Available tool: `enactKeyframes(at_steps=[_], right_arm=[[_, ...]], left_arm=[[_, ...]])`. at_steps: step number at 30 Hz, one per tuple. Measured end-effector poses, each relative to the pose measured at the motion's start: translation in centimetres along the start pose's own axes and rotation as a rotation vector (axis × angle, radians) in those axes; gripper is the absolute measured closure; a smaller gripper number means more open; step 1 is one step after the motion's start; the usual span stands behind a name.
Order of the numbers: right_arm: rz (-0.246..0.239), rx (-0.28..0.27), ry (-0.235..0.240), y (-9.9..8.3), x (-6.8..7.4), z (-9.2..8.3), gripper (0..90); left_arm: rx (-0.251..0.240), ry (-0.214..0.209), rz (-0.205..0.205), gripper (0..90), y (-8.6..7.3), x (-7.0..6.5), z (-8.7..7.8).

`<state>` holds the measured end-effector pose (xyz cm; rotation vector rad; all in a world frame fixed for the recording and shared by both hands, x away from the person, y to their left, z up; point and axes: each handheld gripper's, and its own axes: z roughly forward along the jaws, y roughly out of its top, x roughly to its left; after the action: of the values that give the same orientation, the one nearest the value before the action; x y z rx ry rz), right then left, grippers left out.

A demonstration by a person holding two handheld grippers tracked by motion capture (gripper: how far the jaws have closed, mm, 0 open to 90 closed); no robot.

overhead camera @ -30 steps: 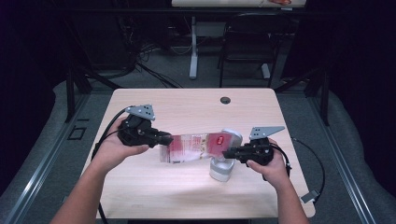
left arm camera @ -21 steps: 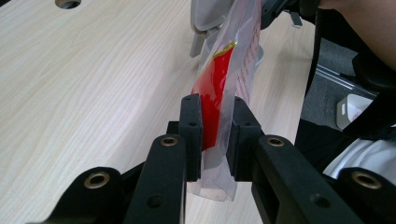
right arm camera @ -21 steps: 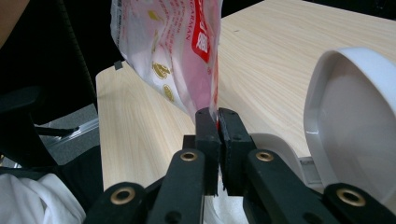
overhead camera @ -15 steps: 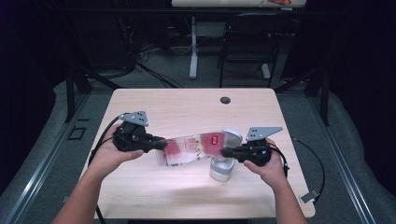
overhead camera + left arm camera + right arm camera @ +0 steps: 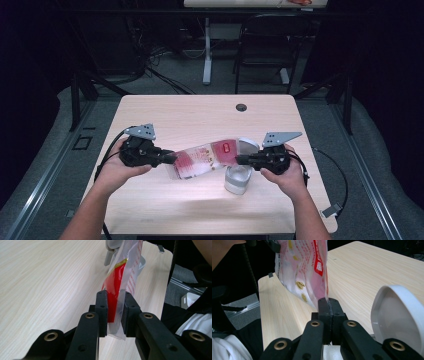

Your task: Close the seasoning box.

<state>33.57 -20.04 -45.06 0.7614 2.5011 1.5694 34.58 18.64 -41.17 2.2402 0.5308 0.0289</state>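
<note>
The snack bag (image 5: 202, 159) is clamped at both ends, left hand-held gripper (image 5: 170, 159) and right hand-held gripper (image 5: 239, 160), so it's kept stretched over the white container (image 5: 237, 179).

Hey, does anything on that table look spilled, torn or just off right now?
Nothing looks spilled or torn. The plastic bag hangs stretched between the left gripper and right gripper, sagging slightly over the table. A white container with its hinged lid flipped open sits under the bag's right end.
</note>
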Motion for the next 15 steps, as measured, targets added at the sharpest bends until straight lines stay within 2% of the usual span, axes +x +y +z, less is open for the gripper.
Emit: enactKeyframes(at_steps=[9, 15], right_arm=[[-0.021, 0.028, -0.009, 1.8, 0.6, -0.3, 90.0], [-0.052, 0.057, -0.011, 3.4, 1.3, -0.6, 90.0]], left_arm=[[0.008, 0.005, 0.004, 78.0, -1.2, -0.1, 0.4], [-0.010, -0.002, 0.003, 77.5, -2.0, -0.1, 0.3]])
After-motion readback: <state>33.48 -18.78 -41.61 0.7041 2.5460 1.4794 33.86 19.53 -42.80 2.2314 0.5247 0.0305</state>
